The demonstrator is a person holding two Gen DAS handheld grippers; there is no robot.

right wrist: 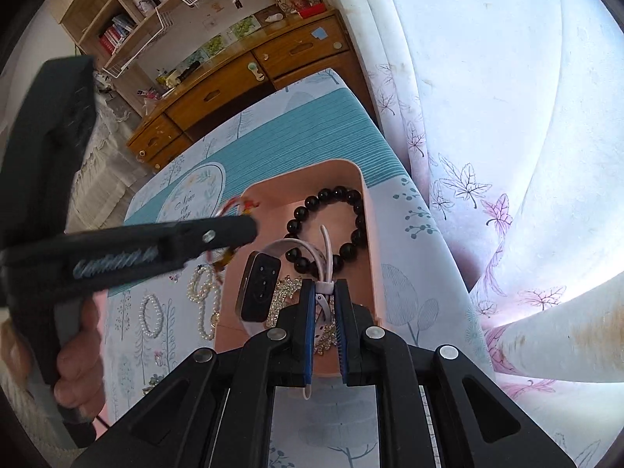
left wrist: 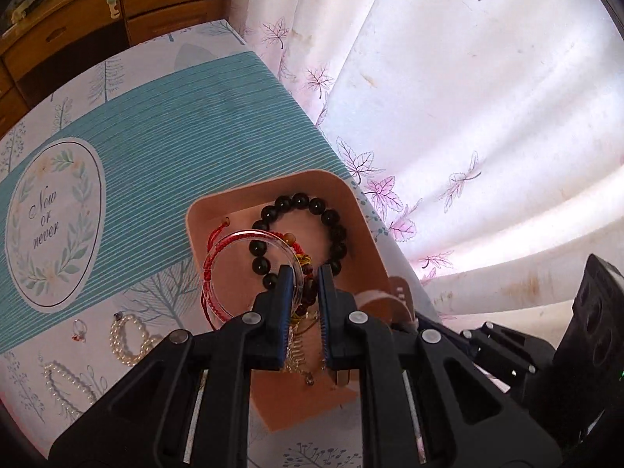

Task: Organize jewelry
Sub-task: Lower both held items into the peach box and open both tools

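Both my wrist cams look steeply down along each tool, close over the table (left wrist: pixel 163 117); shared: pink tray (left wrist: pixel 351 195), curtain (left wrist: pixel 487 117).

Clear bangle (left wrist: pixel 249 273) between closed jaws

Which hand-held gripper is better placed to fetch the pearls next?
Left. The pearls lie on the cloth left of the tray, nearer the left hand-held gripper, though it must drop its bangle first. The right hand-held gripper, holding a watch, would have to cross.
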